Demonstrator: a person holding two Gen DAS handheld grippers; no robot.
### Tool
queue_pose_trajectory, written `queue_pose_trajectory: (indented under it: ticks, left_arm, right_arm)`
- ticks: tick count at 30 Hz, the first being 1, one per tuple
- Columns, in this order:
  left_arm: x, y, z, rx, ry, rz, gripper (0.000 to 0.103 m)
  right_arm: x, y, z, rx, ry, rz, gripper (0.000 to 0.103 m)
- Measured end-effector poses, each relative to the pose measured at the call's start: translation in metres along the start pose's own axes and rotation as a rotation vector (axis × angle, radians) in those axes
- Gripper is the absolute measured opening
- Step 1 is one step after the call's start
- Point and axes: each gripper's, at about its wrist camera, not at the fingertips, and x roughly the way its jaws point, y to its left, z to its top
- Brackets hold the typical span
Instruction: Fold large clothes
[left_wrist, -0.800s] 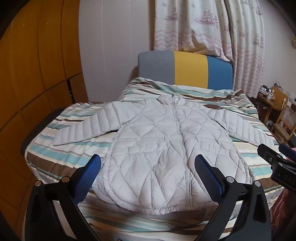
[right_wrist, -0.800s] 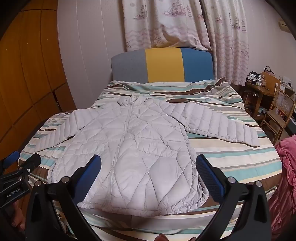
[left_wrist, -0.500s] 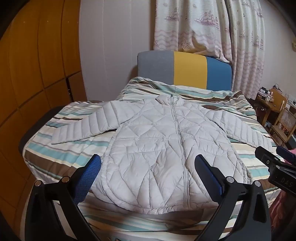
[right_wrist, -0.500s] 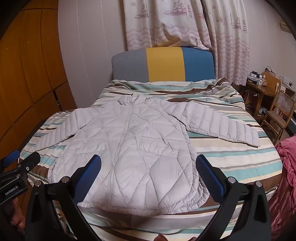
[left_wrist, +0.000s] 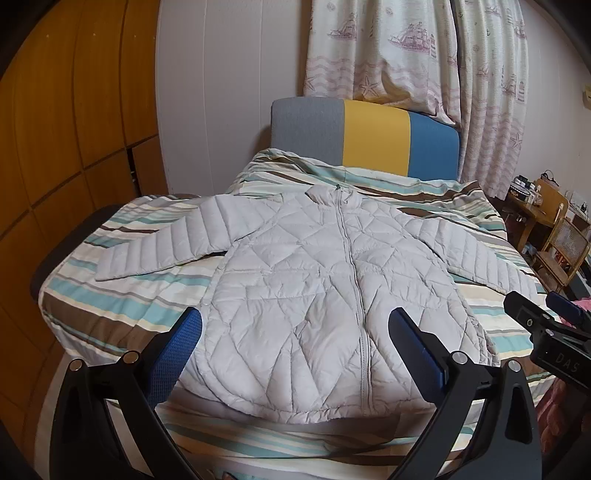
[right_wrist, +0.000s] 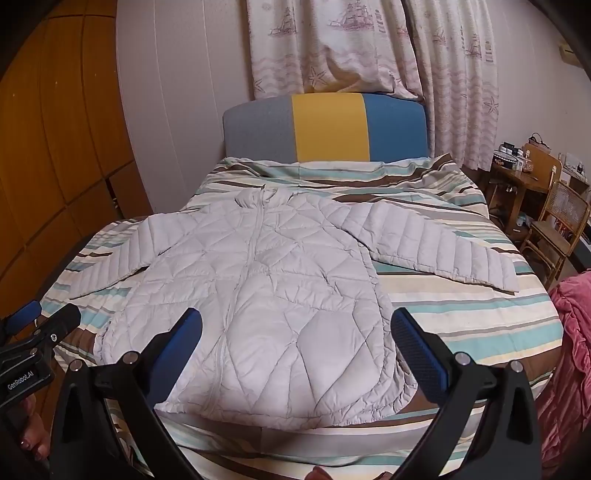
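- A pale grey quilted puffer jacket (left_wrist: 332, 295) lies flat and face up on the bed (left_wrist: 122, 306), zipped, collar toward the headboard (left_wrist: 369, 144), hem toward the cameras.
- Its body shows diamond stitching; both sleeves have straight cross ribs and spread out to the sides, angled slightly toward the foot of the bed.
- In the right wrist view the right-hand sleeve (right_wrist: 436, 247) rests wholly on the striped cover, its cuff near the bed's edge.
- The left-hand sleeve (left_wrist: 162, 247) ends well short of the bed's left edge.
- The hem sits close to the bed's near edge, with a narrow band of striped cover showing below it.
- The left gripper (left_wrist: 295, 339) hangs above the hem with its blue-padded fingers (left_wrist: 181, 343) spread wide, holding nothing.
- The right gripper (right_wrist: 295, 339) does likewise over the jacket's right lower part, fingers (right_wrist: 417, 347) wide apart and empty.
- Left of the bed stands a wooden wardrobe (left_wrist: 66, 147); to the right are a wooden chair (right_wrist: 557, 221) and a small cluttered bench (right_wrist: 517, 166).
- A pink cloth (right_wrist: 569, 343) lies against the bed's right near corner.
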Motion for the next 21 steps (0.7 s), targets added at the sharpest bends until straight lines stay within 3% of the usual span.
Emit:
queue_pose_trajectory:
  ticks: [21]
  left_arm:
    - [0.0015,-0.0020,-0.0023,-0.013,-0.001,-0.017,0.100]
  right_arm:
    - [0.0044,-0.0056,-0.0015,0.001,0.009,-0.006,0.101]
